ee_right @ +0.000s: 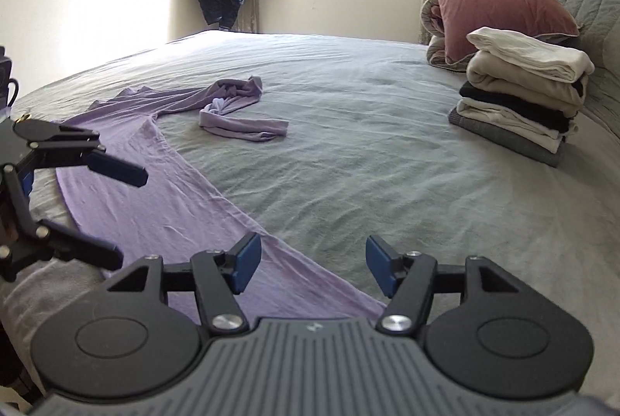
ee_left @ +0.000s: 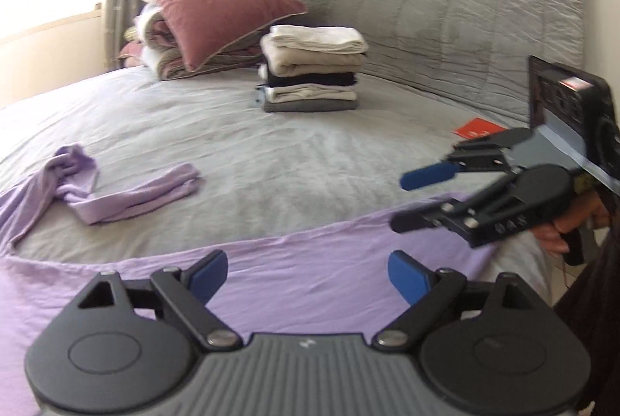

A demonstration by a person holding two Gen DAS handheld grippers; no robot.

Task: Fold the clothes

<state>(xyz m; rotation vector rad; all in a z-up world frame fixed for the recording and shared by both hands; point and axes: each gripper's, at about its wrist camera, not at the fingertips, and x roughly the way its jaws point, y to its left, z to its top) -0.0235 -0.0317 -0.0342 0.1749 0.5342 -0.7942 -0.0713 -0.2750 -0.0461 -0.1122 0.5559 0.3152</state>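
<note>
- spreading across the whole scene, the grey bed carries everything; its quilted headboard rises behind.
- the lilac garment, the thing to fold, lies along the near edge of the bed, body fairly flat, one long sleeve trailing away and bunched into a loop.
- a dusky pink pillow leans on rolled bedding by the headboard.
- the stack of folded clothes sits just beside the pillow, well apart from the garment.
- the left gripper hovers over the lilac cloth, jaws wide, nothing between them.
- the right gripper hangs over the garment's edge, jaws parted, also empty.
- risk, as i judge it: the crumpled sleeve may get folded in as a lump unless straightened first.
- another: a bite taken too deep could catch the bedsheet with the cloth and drag wrinkles through both.
- a small red card lies near the headboard, out of the way.
</note>
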